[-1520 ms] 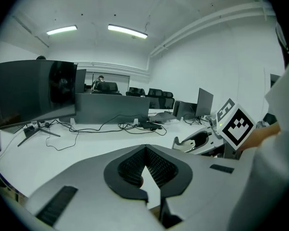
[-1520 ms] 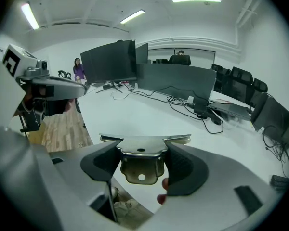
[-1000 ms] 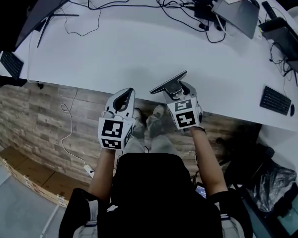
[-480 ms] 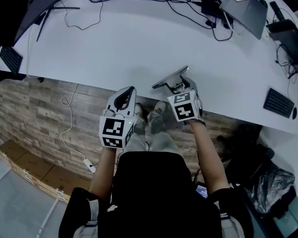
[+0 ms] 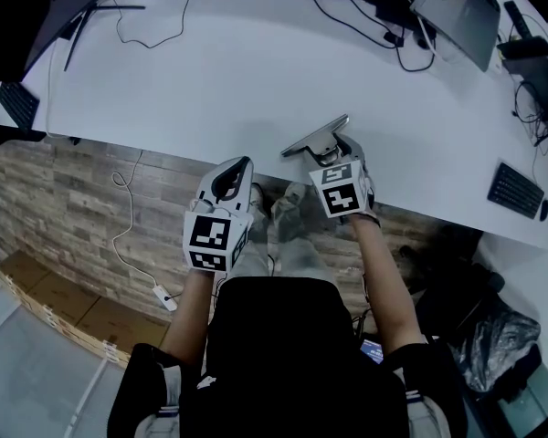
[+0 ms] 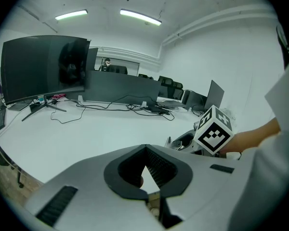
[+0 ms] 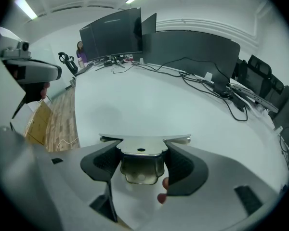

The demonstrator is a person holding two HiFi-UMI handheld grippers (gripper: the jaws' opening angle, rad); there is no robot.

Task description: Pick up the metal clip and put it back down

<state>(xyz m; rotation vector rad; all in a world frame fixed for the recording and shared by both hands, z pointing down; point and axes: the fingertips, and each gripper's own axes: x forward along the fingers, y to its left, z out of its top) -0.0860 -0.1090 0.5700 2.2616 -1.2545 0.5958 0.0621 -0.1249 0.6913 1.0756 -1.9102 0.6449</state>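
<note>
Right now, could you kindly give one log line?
right tongs: shut on metal clip | left tongs: shut, empty | clip: at desk edge

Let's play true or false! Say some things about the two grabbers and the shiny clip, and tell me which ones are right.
1. The right gripper is clamped on the metal clip. True.
2. The left gripper holds a clip too. False: its jaws are together with nothing between them.
3. The table is white. True.
4. The metal clip lies alone in the middle of the table. False: it sits between the right gripper's jaws, near the table's front edge.
5. A black keyboard lies on the table. True.
</note>
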